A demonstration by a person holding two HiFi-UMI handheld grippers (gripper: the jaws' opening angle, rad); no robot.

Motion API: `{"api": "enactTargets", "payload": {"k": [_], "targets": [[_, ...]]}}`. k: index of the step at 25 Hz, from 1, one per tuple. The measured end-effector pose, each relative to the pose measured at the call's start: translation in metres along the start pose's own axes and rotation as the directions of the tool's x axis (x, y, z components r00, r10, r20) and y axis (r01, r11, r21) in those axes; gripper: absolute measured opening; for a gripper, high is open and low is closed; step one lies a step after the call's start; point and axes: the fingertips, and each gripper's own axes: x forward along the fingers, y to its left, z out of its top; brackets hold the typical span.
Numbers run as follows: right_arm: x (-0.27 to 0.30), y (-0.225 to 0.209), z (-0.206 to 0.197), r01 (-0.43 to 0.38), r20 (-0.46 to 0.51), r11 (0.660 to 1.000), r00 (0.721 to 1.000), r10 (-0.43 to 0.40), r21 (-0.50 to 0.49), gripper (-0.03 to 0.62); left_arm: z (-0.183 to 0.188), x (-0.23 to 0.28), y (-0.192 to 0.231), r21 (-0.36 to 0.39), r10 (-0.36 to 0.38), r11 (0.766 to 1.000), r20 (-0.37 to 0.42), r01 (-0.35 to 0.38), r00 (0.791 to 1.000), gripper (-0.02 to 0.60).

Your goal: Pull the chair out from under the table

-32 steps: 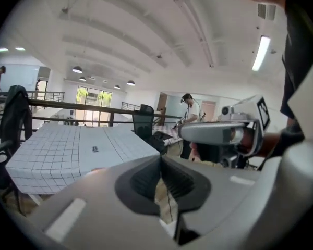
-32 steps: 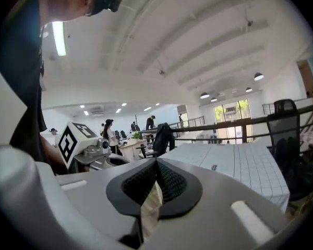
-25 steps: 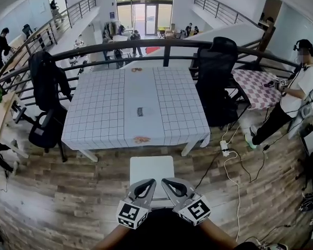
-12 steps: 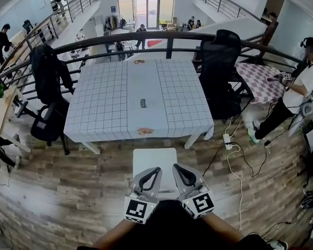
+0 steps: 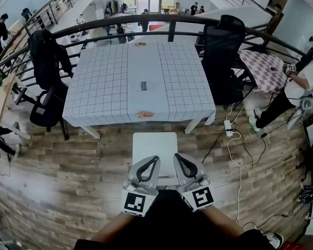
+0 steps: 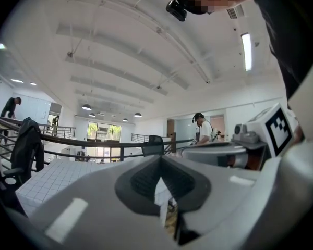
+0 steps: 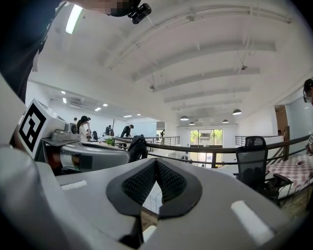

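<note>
Wooden planks make the floor [image 5: 68, 191] that fills the lower half of the head view. Above it, in the middle of the frame, stands the big tabletop [image 5: 104, 87] under a white cloth with a grid pattern. A dark curved railing [image 5: 146, 20] runs behind it along the top of the frame. One black office chair [image 5: 44, 87] with a dark jacket over its back stands at the left side of the tabletop. A second black office chair [image 5: 221, 61] stands at its right side. A person in a white shirt [image 5: 302, 82] is at the right edge of the frame.

The white chair [image 5: 155, 145] you work on is at the lower centre, just below the near edge of the tabletop. Its whole seat shows on the floor, clear of the cloth.

Your left gripper [image 5: 154, 161] and right gripper [image 5: 177, 157] lie side by side over the near part of that seat. I cannot tell if they touch it. In the left gripper view the tongs are pressed together at the tips, and I see nothing between them. In the right gripper view the tongs are also pressed together, with nothing between them.

A white power strip [image 5: 227, 127] with cables lies on the floor at the right. A small dark object [image 5: 143, 85] lies in the middle of the tabletop.
</note>
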Motion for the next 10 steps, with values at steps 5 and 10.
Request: {"api": "enactTargets", "payload": {"k": [5,10], "targets": [[0.006,0.003,-0.034,0.015,-0.013,1.0,1.0,-0.015,-0.015,-0.003,-0.031,0.008,0.002,-0.029,-0.036,0.999,-0.043,0.035,0.998,0.009],[0.011,0.001,-0.037,0.03,-0.002,0.999,1.0,-0.03,-0.01,-0.003,-0.027,0.014,0.006,0.002,-0.028,1.0,-0.009,0.028,1.0,0.009]]}}
